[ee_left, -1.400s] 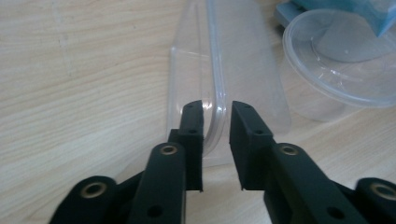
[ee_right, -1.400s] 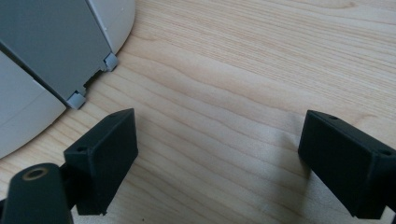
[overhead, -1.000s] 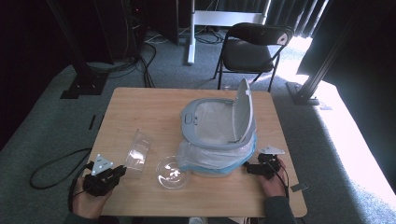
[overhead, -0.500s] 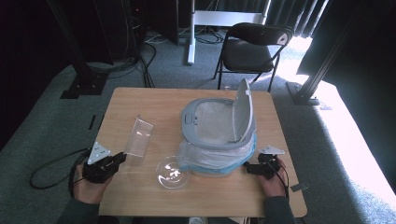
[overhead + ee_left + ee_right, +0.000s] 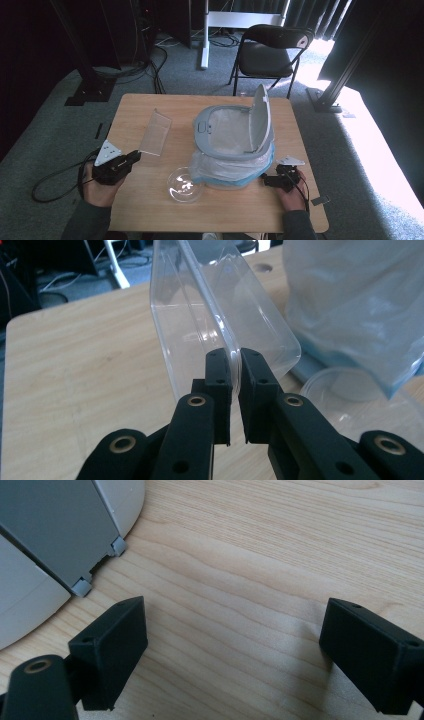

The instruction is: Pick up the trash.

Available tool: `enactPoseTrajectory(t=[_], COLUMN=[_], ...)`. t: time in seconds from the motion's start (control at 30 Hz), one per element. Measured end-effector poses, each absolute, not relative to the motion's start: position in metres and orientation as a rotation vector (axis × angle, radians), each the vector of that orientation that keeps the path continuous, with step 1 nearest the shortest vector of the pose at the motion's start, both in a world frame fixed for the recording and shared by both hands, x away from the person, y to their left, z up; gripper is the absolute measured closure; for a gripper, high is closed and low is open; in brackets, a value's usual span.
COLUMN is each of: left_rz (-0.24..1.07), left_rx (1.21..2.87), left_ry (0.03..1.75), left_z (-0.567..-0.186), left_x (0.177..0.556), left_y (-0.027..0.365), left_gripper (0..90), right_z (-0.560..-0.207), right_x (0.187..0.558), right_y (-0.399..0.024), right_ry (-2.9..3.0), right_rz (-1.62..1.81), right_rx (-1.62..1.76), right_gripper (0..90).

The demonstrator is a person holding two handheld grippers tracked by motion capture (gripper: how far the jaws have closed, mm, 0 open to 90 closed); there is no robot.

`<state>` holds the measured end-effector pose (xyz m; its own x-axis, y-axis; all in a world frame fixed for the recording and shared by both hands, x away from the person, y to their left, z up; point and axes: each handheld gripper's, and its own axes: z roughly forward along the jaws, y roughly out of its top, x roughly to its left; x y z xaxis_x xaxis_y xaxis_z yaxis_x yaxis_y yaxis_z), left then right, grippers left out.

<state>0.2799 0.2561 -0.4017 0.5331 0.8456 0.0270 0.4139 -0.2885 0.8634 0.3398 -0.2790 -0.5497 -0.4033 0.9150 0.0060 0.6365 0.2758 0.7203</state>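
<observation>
One clear plastic tray point(image 5: 155, 132) in play, clamped by its near edge in left gripper point(image 5: 131, 159), lifted off the table point(image 5: 150, 200) and tilted. Long axis running away from the jaws toward the far side of the table, slightly rightward. Target presumably the lidded bin point(image 5: 235, 145) with the plastic bag liner point(image 5: 225, 170), to the right of the tray; lid point(image 5: 261, 117) standing open, mouth facing up. Left hand clearly nearer the tray; right gripper point(image 5: 272, 181) parked low at the bin's near right corner, jaws spread wide, nothing between them. Small clear round dish point(image 5: 185, 185) on the table between the two grippers, just touching the bag.

View differences: left gripper view confirms pads point(image 5: 220, 372) pinching the tray rim point(image 5: 235, 352) itself, not resolvable from high view. Right gripper view shows bare wood between open jaws and the bin's grey base point(image 5: 60, 535) close at left. High view alone gives the tray-to-bin-mouth offset.
</observation>
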Motion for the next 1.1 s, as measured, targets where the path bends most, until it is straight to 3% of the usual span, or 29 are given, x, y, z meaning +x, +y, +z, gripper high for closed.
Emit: enactPoseTrajectory(t=[0.8,1.1], left_rz=[0.653,0.601], left_rx=[1.875,1.871], left_ry=[0.892,0.837], left_z=[-0.367,-0.356], left_x=[0.286,0.29], left_y=[0.239,0.242], left_gripper=[84.1,84.1], right_z=[-0.55,-0.55], right_x=[0.34,0.34], right_y=[-0.279,-0.279], right_ry=[2.14,2.14], right_rz=[0.914,0.914], right_rx=[1.399,1.397], right_gripper=[11.1,11.1])
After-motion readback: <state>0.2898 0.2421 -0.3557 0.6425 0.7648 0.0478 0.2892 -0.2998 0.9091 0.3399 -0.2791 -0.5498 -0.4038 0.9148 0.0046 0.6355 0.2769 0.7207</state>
